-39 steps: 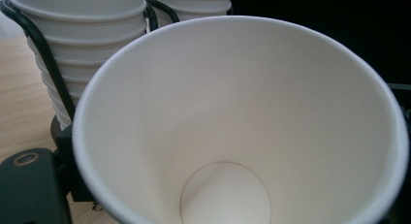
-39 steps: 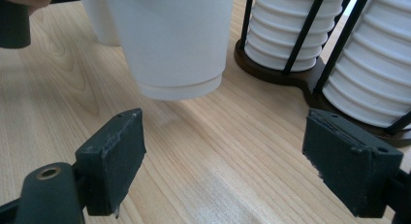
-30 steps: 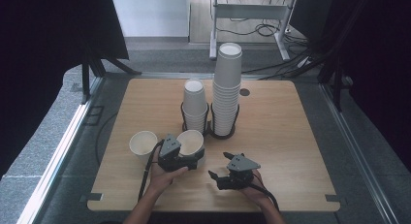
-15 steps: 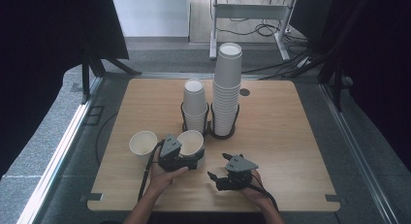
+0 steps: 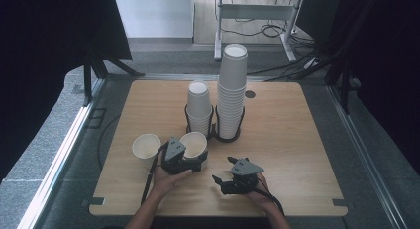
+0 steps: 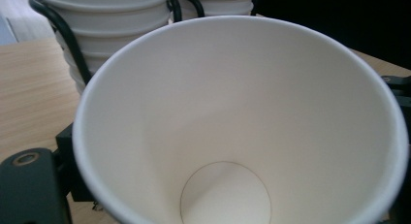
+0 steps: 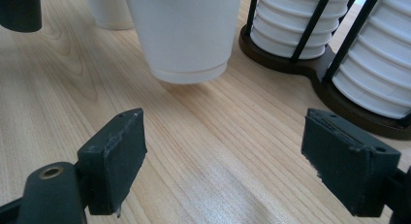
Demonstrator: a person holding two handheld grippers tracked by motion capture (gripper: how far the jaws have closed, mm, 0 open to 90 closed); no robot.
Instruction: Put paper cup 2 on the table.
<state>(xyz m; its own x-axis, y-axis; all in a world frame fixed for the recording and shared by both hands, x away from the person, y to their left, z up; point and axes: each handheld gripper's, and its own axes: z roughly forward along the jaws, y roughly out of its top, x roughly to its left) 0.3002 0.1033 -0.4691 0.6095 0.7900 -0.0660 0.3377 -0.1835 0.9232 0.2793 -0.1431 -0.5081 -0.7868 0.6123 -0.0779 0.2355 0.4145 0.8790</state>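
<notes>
Near the table's (image 5: 297, 154) front edge, the right gripper (image 5: 224, 181) sat w/ jaws wide apart and empty, apparently waiting, while the left gripper (image 5: 194, 161) clamped a paper cup (image 5: 194, 143) just off the wood, short of the stacked cups (image 5: 233, 90) in their black holder (image 5: 214, 135) toward mid-table.

Two black pads of the right claw (image 7: 223, 161) low in the frame, jaws wide apart with bare wooden table (image 7: 213, 151) between them and nothing gripped. Straight ahead, a white paper cup (image 7: 184, 30), base down, tilted a little with a shadow under its bottom edge; behind it to the left, part of a second cup (image 7: 109, 10), and at the top left corner a dark piece of the left claw (image 7: 19, 10). To the right, two ribbed stacks of cups (image 7: 295, 25) in a black wire holder (image 7: 310, 69) on a dark base, near the held cup but apart from it.
</notes>
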